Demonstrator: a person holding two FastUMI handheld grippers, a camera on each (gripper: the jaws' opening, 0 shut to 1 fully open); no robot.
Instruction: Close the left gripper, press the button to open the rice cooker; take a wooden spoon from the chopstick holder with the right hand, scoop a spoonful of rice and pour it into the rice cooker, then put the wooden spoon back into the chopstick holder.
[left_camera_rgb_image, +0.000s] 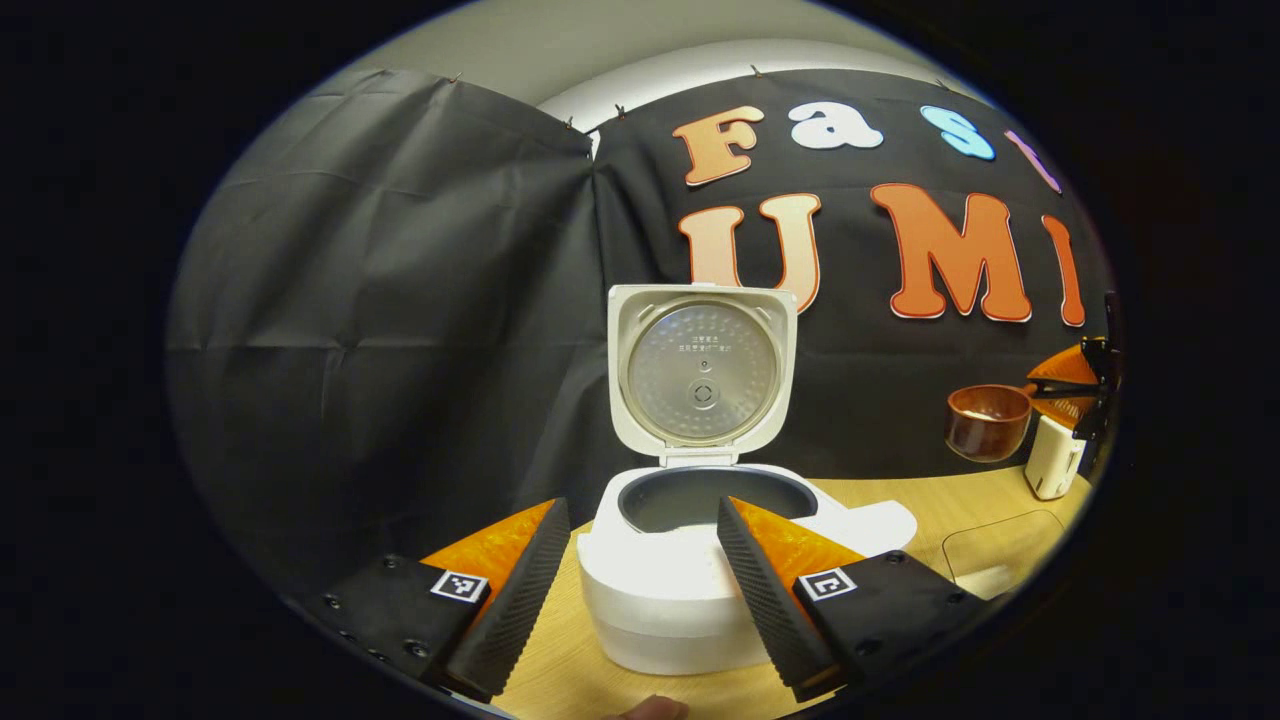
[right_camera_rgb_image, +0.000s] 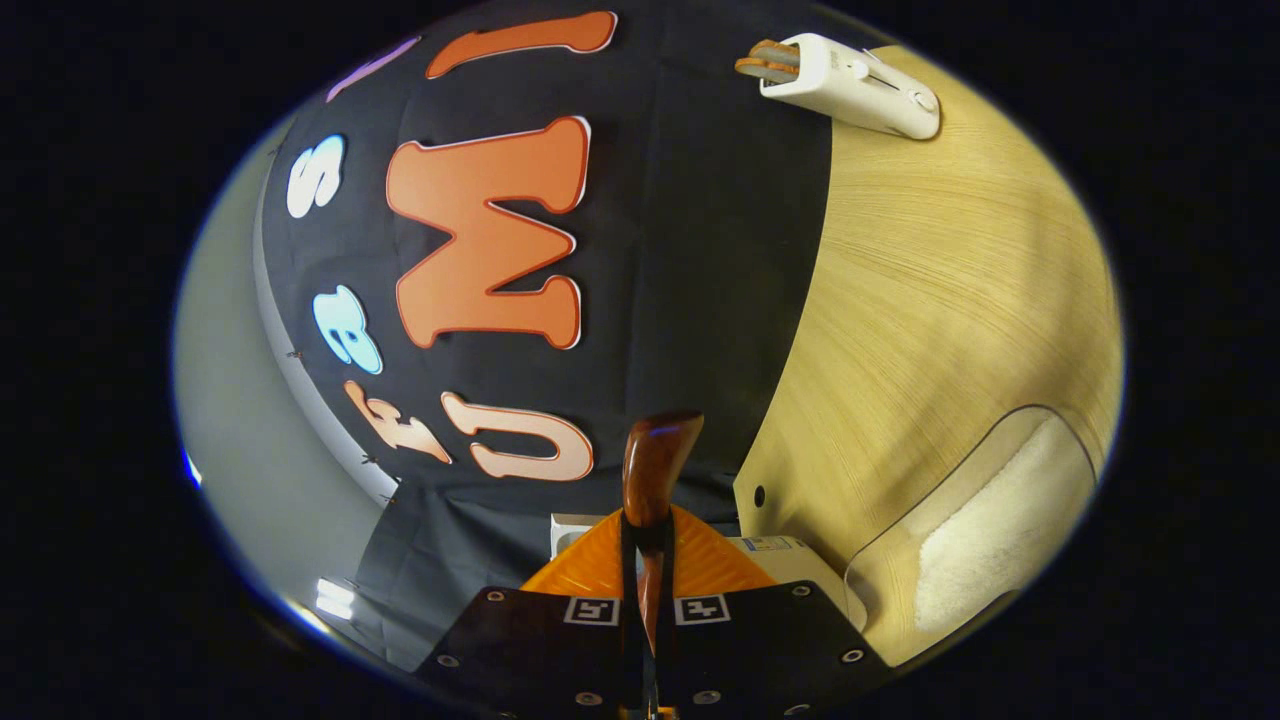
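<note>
The white rice cooker (left_camera_rgb_image: 690, 580) stands open on the wooden table, its lid (left_camera_rgb_image: 702, 372) upright and the grey inner pot showing. My left gripper (left_camera_rgb_image: 640, 510) is open, its fingers on either side of the cooker's front and apart from it. At the far right of the left gripper view, the right gripper (left_camera_rgb_image: 1085, 390) holds the wooden spoon (left_camera_rgb_image: 988, 420) in the air, bowl sideways, above the white chopstick holder (left_camera_rgb_image: 1052, 458). In the right gripper view, my right gripper (right_camera_rgb_image: 648, 520) is shut on the spoon's handle (right_camera_rgb_image: 655, 465). That view is tilted, and the chopstick holder (right_camera_rgb_image: 850, 70) shows at its top with wooden utensils in it.
A clear box with white rice (right_camera_rgb_image: 985, 535) sits on the light wooden table (right_camera_rgb_image: 930, 280), and the box (left_camera_rgb_image: 1000, 560) is just right of the cooker. Black cloth walls close off the back and left. A fingertip (left_camera_rgb_image: 650, 708) shows at the bottom edge.
</note>
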